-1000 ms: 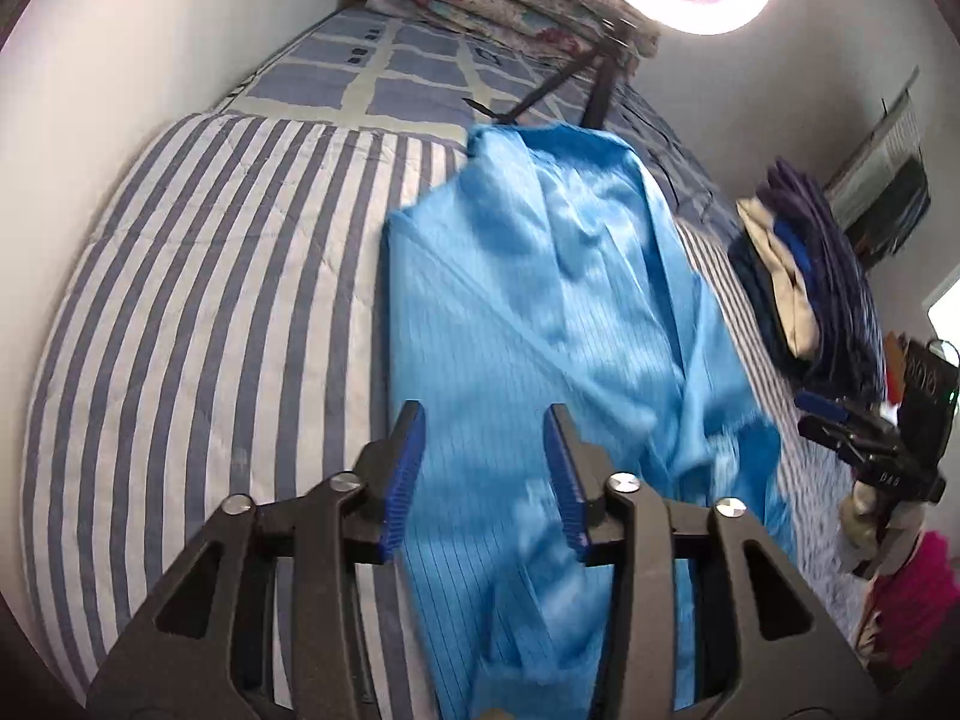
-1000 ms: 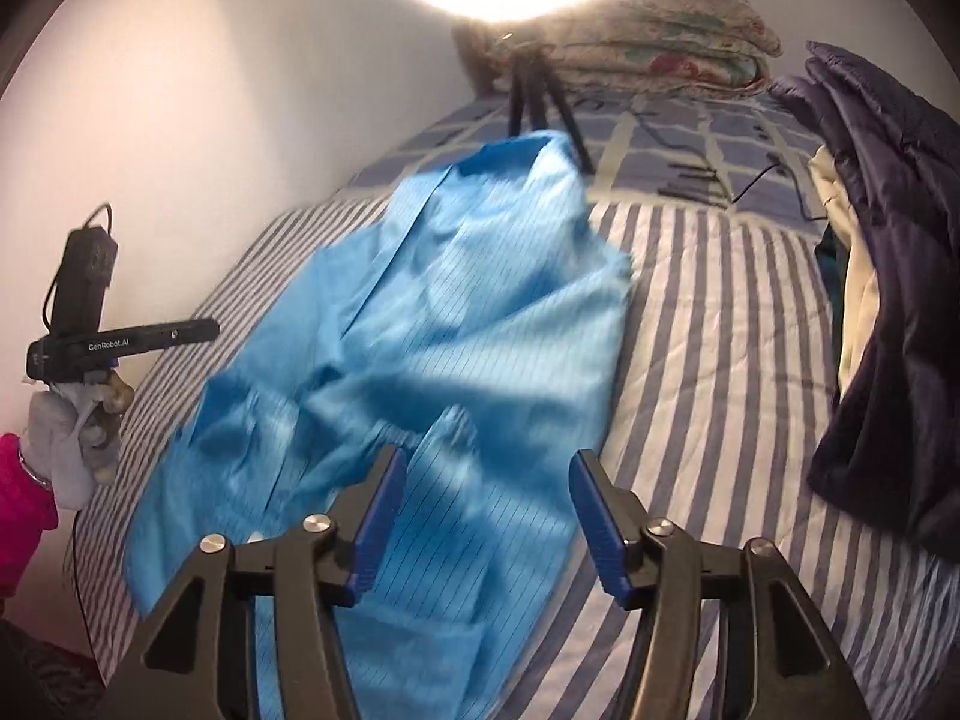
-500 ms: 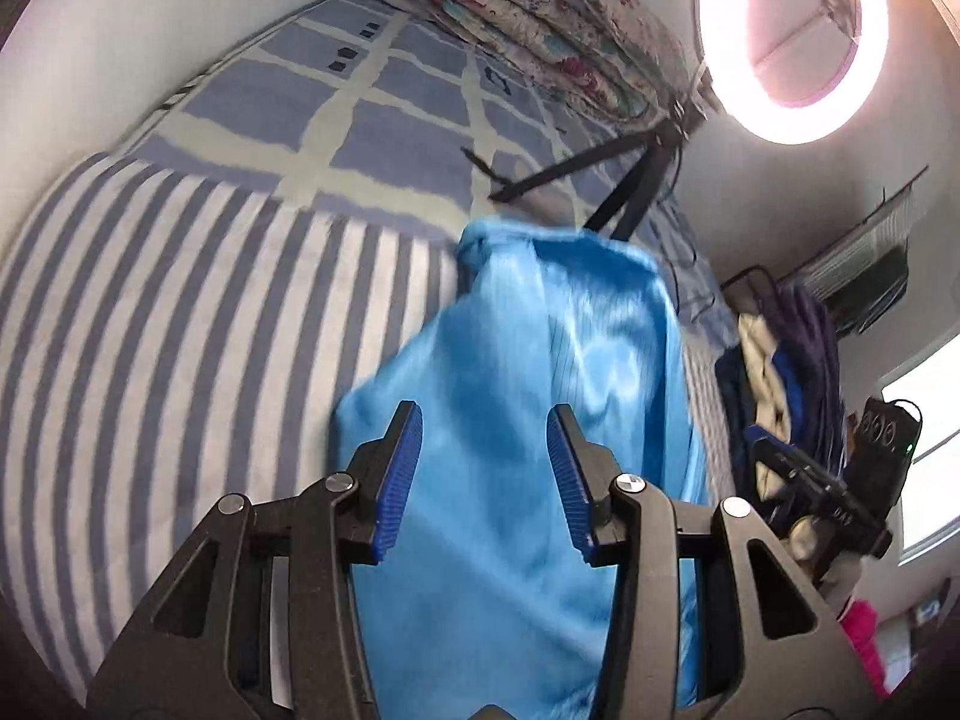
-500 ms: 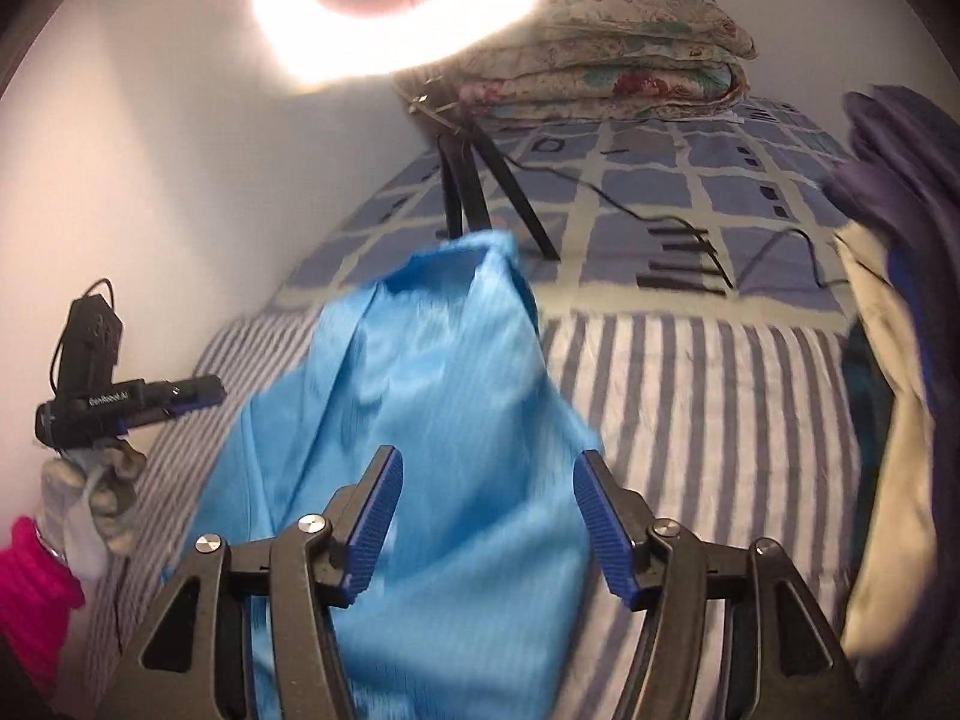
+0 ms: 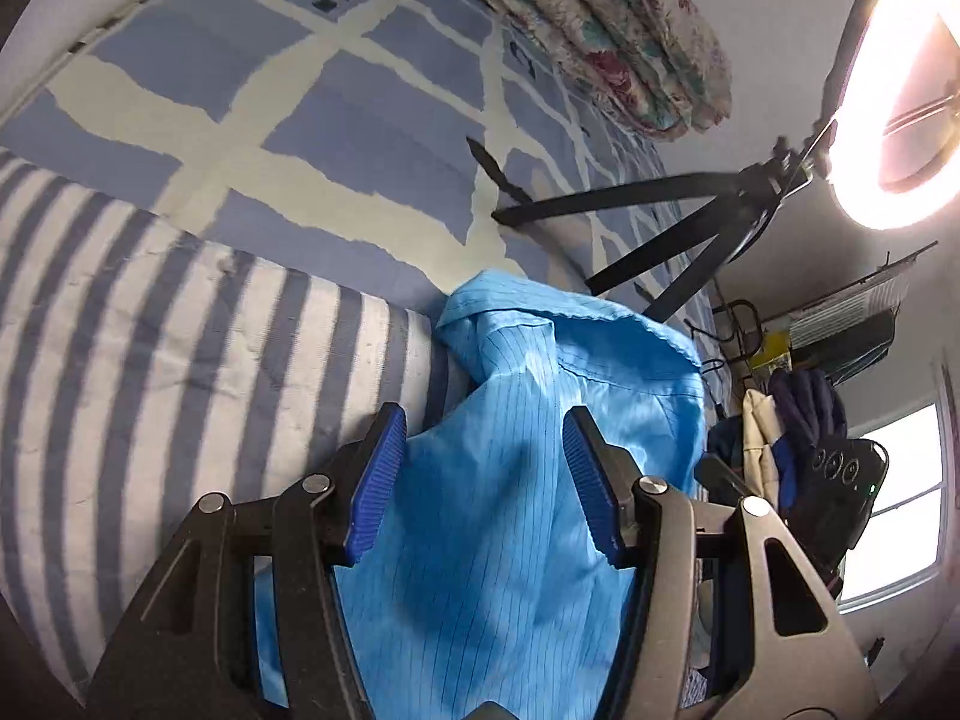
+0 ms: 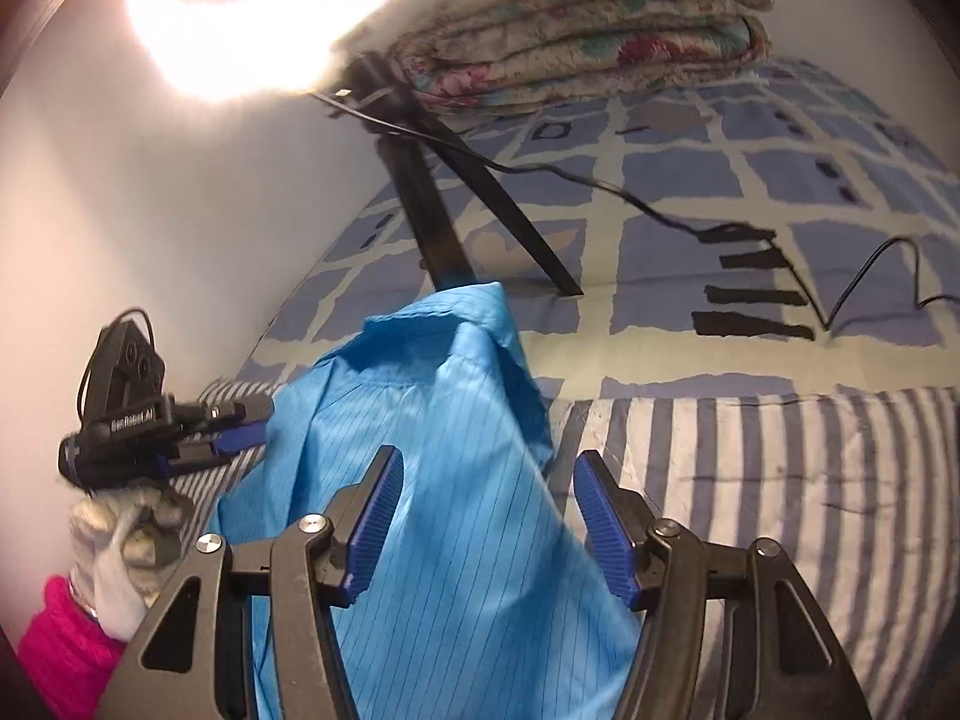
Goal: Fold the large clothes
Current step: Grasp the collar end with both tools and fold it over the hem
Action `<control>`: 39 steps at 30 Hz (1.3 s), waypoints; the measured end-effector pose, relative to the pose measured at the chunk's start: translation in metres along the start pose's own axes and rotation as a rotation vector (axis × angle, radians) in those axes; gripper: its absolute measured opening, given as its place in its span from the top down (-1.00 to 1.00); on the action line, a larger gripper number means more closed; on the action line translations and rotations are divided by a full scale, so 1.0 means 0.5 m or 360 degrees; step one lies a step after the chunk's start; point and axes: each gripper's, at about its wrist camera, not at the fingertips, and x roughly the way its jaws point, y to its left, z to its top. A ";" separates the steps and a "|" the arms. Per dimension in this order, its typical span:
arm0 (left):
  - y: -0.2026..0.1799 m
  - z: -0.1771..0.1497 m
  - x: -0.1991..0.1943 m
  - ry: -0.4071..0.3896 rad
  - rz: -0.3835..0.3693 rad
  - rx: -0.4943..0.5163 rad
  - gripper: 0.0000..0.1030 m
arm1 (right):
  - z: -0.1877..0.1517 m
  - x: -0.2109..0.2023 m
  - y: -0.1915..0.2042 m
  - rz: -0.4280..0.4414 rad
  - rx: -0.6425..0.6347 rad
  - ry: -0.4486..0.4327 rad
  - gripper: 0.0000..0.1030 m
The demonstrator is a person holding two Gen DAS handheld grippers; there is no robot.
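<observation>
Blue garment (image 5: 528,480): lies on striped bed (image 5: 150,360), collar toward ring-light tripod (image 5: 678,240) just beyond. Left hand-held gripper (image 5: 483,480) and right hand-held gripper (image 6: 486,516): jaws apart above the cloth, empty. Folded floral quilt (image 6: 600,42) behind; clothes pile (image 5: 780,420) beside.

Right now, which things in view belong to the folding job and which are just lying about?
Job:
blue garment
left gripper, open
right gripper, open
striped sheet

Lying about:
ring light
tripod
floral quilt
checked bedcover
clothes pile
black cable
</observation>
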 end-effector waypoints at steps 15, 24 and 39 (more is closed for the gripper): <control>-0.117 -0.054 -0.022 -0.0139 0.0182 0.0319 0.94 | -0.001 0.033 0.051 -0.0074 -0.0091 0.0039 0.88; -0.172 -0.136 -0.161 -0.0241 0.0087 0.0436 0.97 | -0.028 -0.110 0.125 -0.0088 -0.0234 -0.0109 0.92; -0.244 -0.432 -0.398 -0.0290 0.0084 0.0617 0.98 | -0.239 -0.375 0.252 -0.0052 -0.0397 -0.0181 0.95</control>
